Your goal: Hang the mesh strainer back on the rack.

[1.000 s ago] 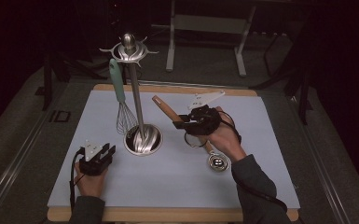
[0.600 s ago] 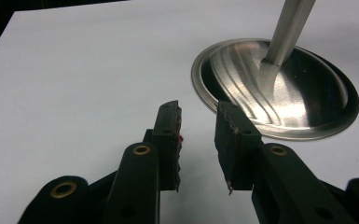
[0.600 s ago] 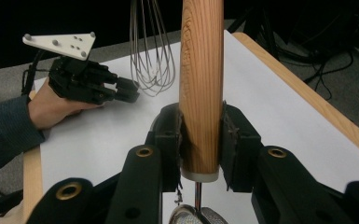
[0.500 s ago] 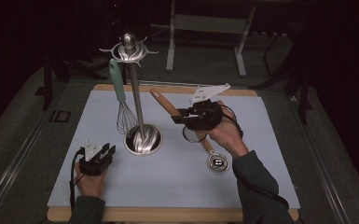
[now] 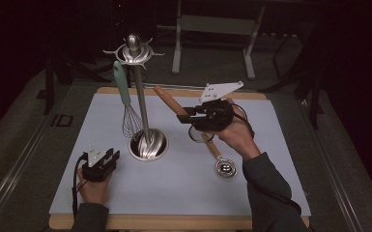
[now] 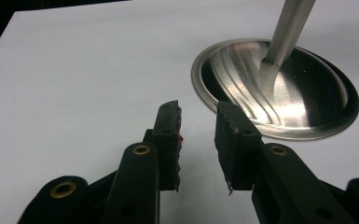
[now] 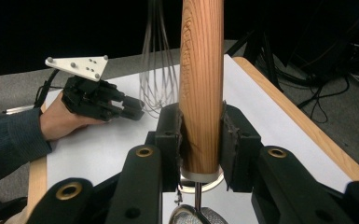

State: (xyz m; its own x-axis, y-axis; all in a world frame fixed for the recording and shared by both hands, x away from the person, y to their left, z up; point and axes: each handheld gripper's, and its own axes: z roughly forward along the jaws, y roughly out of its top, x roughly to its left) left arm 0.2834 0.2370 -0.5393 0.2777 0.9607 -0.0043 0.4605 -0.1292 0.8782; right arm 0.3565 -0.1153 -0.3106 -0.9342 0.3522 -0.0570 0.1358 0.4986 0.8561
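Two grippers are ours: the right gripper [image 5: 189,115] clamps the wooden-handled utensil [image 7: 200,84] by its handle, raised at three o'clock of the rack [image 5: 140,96]; the left gripper [image 6: 198,128] rests parted, empty. We should keep the handle steady toward a free hook.

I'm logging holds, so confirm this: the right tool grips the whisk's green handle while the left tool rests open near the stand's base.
Not quite. The right tool is shut on the wooden handle of a utensil, not the whisk's; the right gripper view shows it. The whisk hangs from the stand. The left tool does rest open near the stand's base.
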